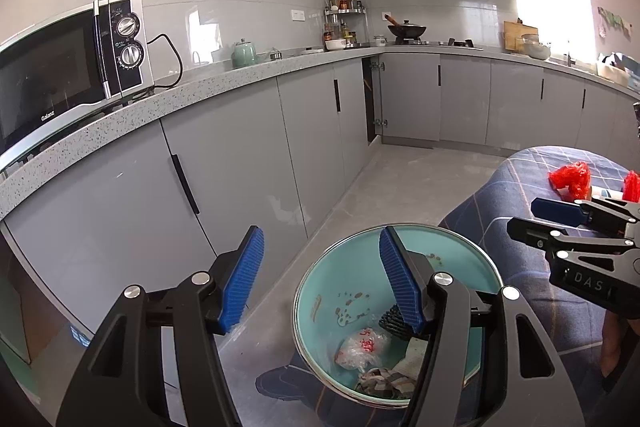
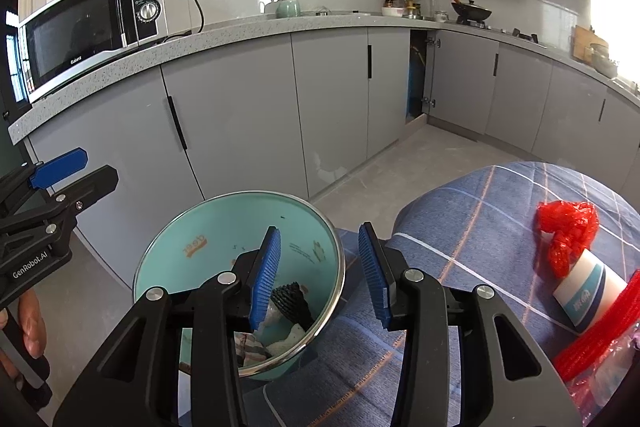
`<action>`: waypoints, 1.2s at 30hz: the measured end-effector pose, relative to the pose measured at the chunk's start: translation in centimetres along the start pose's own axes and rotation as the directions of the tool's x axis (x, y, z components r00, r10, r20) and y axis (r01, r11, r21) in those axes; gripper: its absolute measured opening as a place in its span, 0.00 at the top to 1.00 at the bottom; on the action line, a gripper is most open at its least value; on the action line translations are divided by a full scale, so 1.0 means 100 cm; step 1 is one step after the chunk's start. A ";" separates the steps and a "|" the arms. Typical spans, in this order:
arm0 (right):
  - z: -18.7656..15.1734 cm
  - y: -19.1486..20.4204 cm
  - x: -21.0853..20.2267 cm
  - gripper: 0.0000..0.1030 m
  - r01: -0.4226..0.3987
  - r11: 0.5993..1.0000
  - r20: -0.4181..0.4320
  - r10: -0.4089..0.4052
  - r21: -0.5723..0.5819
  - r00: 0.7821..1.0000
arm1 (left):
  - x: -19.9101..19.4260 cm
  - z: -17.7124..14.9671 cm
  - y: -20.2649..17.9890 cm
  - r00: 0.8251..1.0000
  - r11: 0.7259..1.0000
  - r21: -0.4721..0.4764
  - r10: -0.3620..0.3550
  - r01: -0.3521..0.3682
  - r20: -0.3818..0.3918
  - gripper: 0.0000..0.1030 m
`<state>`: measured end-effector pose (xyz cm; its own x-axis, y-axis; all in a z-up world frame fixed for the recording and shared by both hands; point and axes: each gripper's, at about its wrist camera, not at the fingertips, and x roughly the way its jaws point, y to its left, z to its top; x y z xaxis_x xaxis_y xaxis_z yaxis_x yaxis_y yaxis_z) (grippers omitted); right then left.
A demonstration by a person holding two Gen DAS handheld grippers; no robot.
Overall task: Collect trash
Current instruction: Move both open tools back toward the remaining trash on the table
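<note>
Left gripper (image 1: 322,275) held over floor and rim of teal trash bin (image 1: 472,267); jaws spread, nothing gripped. Right gripper (image 2: 320,275) held astride bin rim, jaws released, empty. Bin seen to contain clear wrapper (image 1: 362,347), black mesh piece (image 2: 292,301), crumpled scraps. Beside bin, checked blue cloth (image 2: 460,211) laid over surface; red plastic bag (image 2: 566,231) and white-blue tube (image 2: 588,291) left lying on cloth. Microwave (image 1: 68,67) seen on counter (image 1: 224,83) beyond.
</note>
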<state>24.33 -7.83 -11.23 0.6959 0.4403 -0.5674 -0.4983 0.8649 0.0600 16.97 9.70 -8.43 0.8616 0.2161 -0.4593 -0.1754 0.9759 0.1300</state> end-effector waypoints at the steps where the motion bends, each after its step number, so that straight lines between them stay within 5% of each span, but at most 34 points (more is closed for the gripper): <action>1: 0.000 0.000 -0.001 0.60 0.000 1.000 0.003 0.000 0.001 1.000 | -0.001 0.000 -0.001 1.000 1.000 0.001 0.001 -0.001 0.002 0.41; 15: -0.011 -0.016 -0.068 0.54 0.033 0.999 0.058 -0.033 0.006 0.998 | -0.006 0.003 -0.022 1.000 0.999 0.050 -0.021 0.021 0.005 0.36; 36: -0.078 -0.125 -0.170 0.49 0.213 0.965 0.078 -0.227 0.156 0.971 | -0.024 -0.001 -0.142 0.982 0.965 0.184 -0.191 0.189 -0.005 0.34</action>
<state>14.69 -28.01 -8.79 0.8291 0.2503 -0.4999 -0.2519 0.9655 0.0656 17.31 -4.72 -9.26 0.8769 0.0256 -0.4800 0.0812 0.9764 0.2004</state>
